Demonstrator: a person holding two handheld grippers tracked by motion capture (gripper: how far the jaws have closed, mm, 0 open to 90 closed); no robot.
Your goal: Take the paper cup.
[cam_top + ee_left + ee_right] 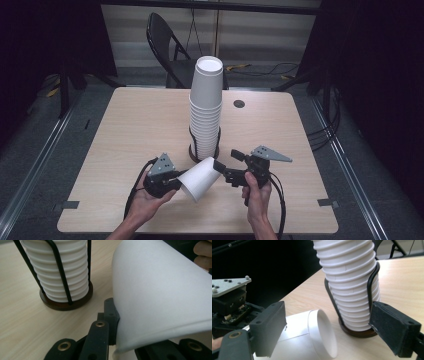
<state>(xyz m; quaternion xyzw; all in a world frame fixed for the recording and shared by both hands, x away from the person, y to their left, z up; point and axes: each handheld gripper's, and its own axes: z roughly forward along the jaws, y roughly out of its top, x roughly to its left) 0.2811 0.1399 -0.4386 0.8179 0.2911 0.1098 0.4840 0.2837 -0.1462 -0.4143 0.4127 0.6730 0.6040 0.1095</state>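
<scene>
Single paper cup (pixel 200 178) held on its side just above the table (pixel 125 125), rim toward the person, closed base pointing toward the cup stack (pixel 206 107). Left hand-held gripper (pixel 176 179) clamped on the cup's rim, one jaw inside the mouth and one outside against the wall, as seen in the left gripper view, where the cup (pixel 162 295) bulges over the inner jaw; grip at the rim leaves the base end free for the other tool. Right hand-held gripper (pixel 225 162) released, jaws spread wide, with the lower one close to the cup's base end in the high view; contact not yet discernible. In the right gripper view, the cup's base (pixel 324 335) lying low between the two parted jaws, the stack (pixel 348 282) rising just behind it.

Stack of nested cups standing upright in a black wire holder (pixel 192 150) with a dark round foot, near the table's middle; wire uprights keeping the column from toppling. Tilted, base-forward pose judged to suit a hand-over: base presented so the right hand-held gripper can close on it. Step in hand judged as transfer or re-grip of the single cup beside the holder. Risk: crushing of the thin wall under a tight squeeze, or nudging the tall column just beyond. Folding chair (pixel 167 47) behind the far table edge, not involved.
</scene>
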